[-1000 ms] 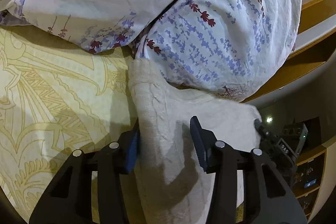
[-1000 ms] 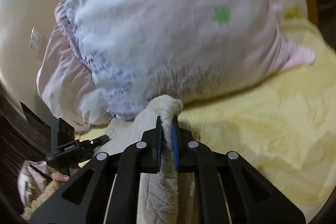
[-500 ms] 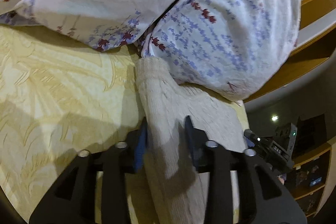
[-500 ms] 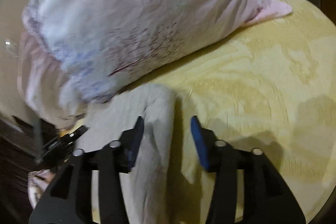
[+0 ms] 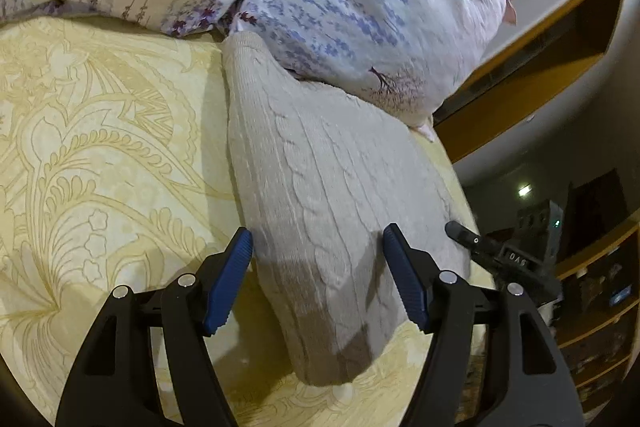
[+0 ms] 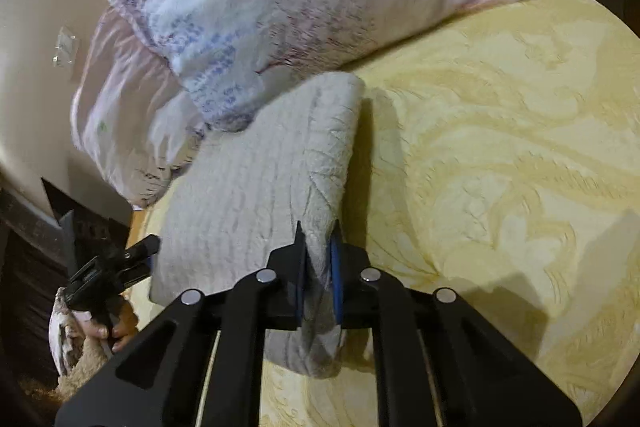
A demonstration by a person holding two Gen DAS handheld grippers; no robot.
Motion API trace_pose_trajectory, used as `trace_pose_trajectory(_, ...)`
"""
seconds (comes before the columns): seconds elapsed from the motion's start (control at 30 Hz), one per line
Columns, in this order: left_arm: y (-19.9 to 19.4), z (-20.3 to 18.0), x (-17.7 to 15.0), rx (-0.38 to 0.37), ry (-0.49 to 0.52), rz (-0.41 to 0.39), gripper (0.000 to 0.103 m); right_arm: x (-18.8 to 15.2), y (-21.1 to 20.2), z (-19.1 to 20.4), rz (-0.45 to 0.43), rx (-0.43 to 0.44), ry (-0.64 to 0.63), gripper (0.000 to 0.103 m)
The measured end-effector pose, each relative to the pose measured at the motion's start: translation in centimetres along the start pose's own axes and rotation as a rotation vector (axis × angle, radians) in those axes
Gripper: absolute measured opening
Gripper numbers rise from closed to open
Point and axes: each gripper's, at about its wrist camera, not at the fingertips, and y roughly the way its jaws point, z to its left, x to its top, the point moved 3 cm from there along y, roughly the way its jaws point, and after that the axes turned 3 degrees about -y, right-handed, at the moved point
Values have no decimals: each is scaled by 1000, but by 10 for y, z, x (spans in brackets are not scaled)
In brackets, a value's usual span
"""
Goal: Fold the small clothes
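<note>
Sweater (image 5: 320, 183): cream cable-knit, folded, lying flat on the bed (image 5: 100, 147). Landmark for all entries below.

Bed: yellow cover with a pale leaf pattern; carries the sweater near one edge.

Pillows (image 5: 360, 7): two, white with purple and red flower print, at the sweater's far end. The nearer one overlaps the sweater's far edge and touches it.

Left claw (image 5: 316, 255): above the sweater's near end, blue pads spread to either side of it and opening wider. The knit lies between the pads; neither presses on it. The left pad is over the sweater's left edge, the right pad over its right part.

Right claw (image 6: 318, 263): at the sweater's right folded edge in the right wrist view, pads pressed together and pinching a ridge of the knit, which bunches up between them.

Hand (image 6: 112, 327): beyond the sweater's left side in the right wrist view, off the bed edge, gripping the left claw's black handle.

Shelves (image 5: 600, 307): wooden, dim, well apart from the sweater, past the bed edge.
</note>
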Motion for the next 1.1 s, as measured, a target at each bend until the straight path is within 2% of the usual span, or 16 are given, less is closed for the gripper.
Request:
trace_pose_trajectory(0.1, 0, -9, -10, 48, 56, -9, 68, -8, 5, -9, 3, -12, 31, 10)
trace_pose_trajectory(0.2, 6, -11, -14, 108, 111, -20, 69, -8, 5, -13, 3, -10, 51, 14)
trace_pose_trajectory(0.27, 6, -14, -14, 140, 147, -38, 72, -7, 5, -17, 9, -19, 60, 25)
trace_pose_trajectory(0.33, 3, -15, -12, 158, 160, -42, 76, -5, 2, -20, 13, -35, 73, 46)
trace_pose_trajectory(0.37, 1, -16, -11, 153, 161, -36, 82, -2, -1, -21, 14, -25, 86, 51)
trace_pose_trajectory(0.53, 7, -27, 4, 166, 187, -35, 89, 19, -4, -23, -2, 50, 143, 74)
trace_pose_trajectory(0.73, 20, -25, 19, 181, 162, -21, 91, 45, 19, -23, 45, 72, 187, 75)
trace_pose_trajectory(0.87, 31, -19, 29, 180, 139, -3, 92, 51, 35, -20, 73, 57, 180, 75)
trace_pose_trajectory(1.0, 40, -12, 35, 156, 110, 16, 92, 52, 44, -14, 72, 85, 161, 75)
trace_pose_trajectory(1.07, 42, -8, 37, 131, 87, 25, 92, 51, 48, -11, 81, 108, 152, 72)
trace_pose_trajectory(1.1, 43, -5, 37, 115, 72, 32, 92, 49, 52, -8, 97, 129, 149, 65)
